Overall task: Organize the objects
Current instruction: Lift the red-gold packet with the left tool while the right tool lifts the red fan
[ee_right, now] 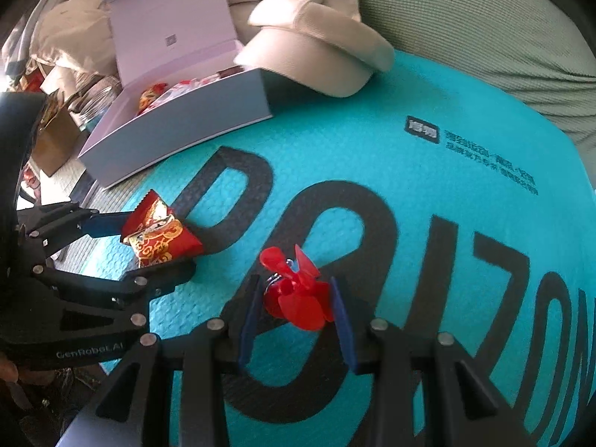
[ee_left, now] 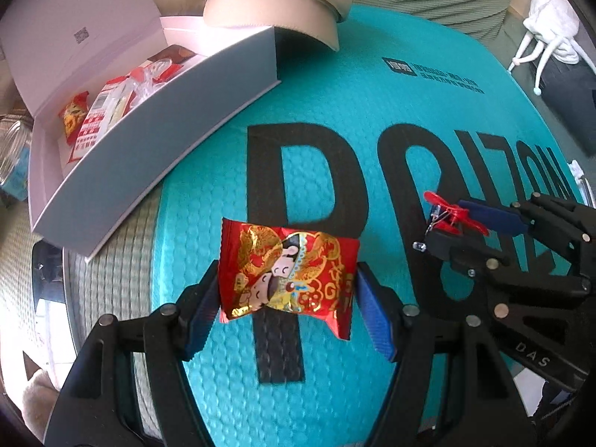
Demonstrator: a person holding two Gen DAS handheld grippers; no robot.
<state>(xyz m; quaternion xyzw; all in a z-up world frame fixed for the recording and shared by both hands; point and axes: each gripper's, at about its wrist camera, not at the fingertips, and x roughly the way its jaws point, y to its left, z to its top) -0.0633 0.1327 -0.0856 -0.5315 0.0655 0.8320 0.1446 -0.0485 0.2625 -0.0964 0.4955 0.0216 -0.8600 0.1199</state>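
- Red and gold foil covers the snack packet point(ee_left: 288, 273), which sits between the blue pads of the left gripper point(ee_left: 287, 290); both pads press on its two short sides, so the packet is grasped and hangs above the mat.
- In the right wrist view the same packet point(ee_right: 160, 236) shows at the left, clamped in the left gripper point(ee_right: 156, 238), with one crimped end pointing up and away.
- The right gripper point(ee_right: 294, 305) is clenched on a red plastic clip point(ee_right: 296, 290); its blue pads touch the clip on both sides, and a small metal spring shows at the top of the clip.
- From the left wrist view the right gripper point(ee_left: 452, 225) comes in from the right side, and the red clip point(ee_left: 452, 214) sticks out of its tips.
- Both grippers are over a turquoise bubble mailer point(ee_left: 372, 119) with big black letters, which lies flat on a green ribbed cover point(ee_right: 465, 18).
- An open white box point(ee_left: 156, 130) stands at the far left, partly on the mailer; its lid point(ee_left: 78, 33) is tilted back.
- Inside the box lie several red and white snack packets point(ee_left: 97, 115), close together.
- A beige cap point(ee_right: 316, 56) rests just behind the box, touching the far edge of the mailer.
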